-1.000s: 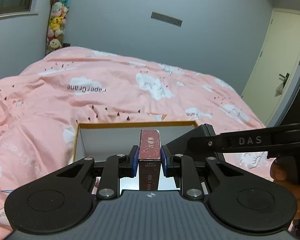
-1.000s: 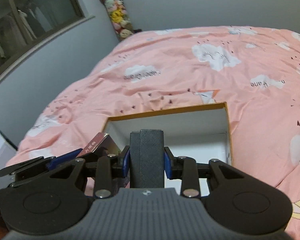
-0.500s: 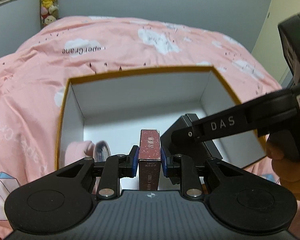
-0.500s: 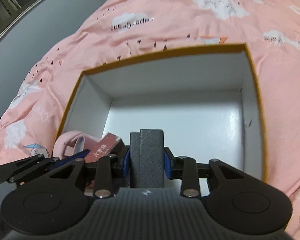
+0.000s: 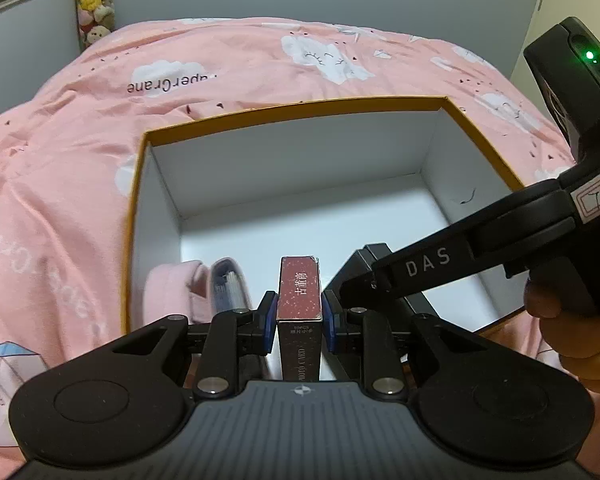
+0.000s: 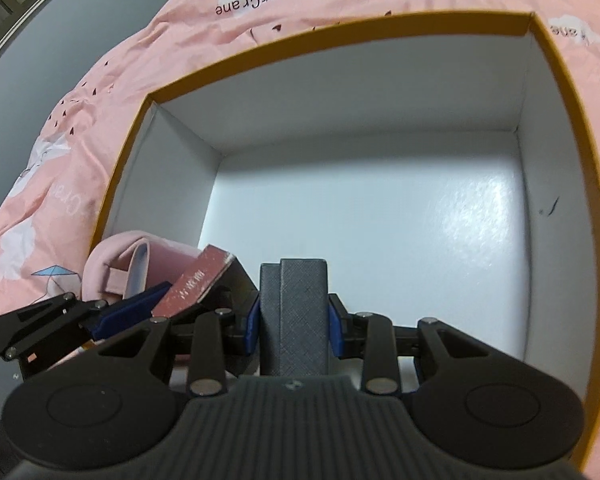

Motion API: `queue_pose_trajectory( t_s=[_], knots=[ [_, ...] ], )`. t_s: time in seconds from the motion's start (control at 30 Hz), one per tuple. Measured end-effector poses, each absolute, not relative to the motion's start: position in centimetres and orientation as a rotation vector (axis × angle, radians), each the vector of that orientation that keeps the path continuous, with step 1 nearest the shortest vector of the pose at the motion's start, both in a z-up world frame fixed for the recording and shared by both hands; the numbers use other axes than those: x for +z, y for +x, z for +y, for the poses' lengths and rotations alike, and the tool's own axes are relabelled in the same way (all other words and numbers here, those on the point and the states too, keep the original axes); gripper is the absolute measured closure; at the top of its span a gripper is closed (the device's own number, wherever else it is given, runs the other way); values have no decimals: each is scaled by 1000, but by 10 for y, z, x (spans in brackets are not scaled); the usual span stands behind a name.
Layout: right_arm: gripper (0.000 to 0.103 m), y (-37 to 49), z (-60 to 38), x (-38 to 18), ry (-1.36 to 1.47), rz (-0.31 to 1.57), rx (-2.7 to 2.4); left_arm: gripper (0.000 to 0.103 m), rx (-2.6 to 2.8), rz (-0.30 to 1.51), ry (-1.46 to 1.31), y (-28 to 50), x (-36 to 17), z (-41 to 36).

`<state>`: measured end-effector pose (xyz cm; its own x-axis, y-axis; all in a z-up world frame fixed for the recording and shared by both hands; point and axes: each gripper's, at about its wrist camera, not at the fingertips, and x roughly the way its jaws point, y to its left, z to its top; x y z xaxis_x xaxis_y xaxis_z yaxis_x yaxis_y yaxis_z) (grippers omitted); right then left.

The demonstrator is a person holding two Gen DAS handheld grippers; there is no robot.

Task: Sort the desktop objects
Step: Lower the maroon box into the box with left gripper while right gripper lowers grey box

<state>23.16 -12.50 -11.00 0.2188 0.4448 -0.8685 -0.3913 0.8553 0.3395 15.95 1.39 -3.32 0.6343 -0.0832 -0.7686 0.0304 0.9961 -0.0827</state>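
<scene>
My left gripper (image 5: 299,316) is shut on a dark red photo-card box (image 5: 299,288) and holds it over the near edge of an open box with an orange rim (image 5: 300,108) and white inside. My right gripper (image 6: 293,316) is shut on a dark grey textured case (image 6: 296,304), low inside the same orange-rimmed box (image 6: 340,28). In the right wrist view the red box (image 6: 200,280) and the left gripper's blue pad show at the left. A pink pouch (image 5: 188,280) lies in the box's near left corner, also in the right wrist view (image 6: 112,264).
The box sits on a bed with a pink cloud-print duvet (image 5: 220,72). A column of plush toys (image 5: 94,4) hangs at the far wall. A door (image 5: 580,8) is at the right. The right gripper's body and the hand holding it (image 5: 500,256) cross the box's right side.
Both grippers have moved forward and down towards the box, which now fills more of each view. The right gripper has dropped lower into it. Both stay shut on their objects.
</scene>
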Motion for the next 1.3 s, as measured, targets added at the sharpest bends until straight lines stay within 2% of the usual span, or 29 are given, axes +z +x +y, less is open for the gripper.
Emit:
queue_pose_trajectory(
  t_s=[0.5, 1.3],
  knots=[
    [68, 229, -110, -113, 64, 1223, 581, 76, -27, 888, 37, 154, -34, 9],
    [63, 231, -142, -123, 307, 1261, 570, 76, -163, 854, -128, 142, -46, 43]
  ],
)
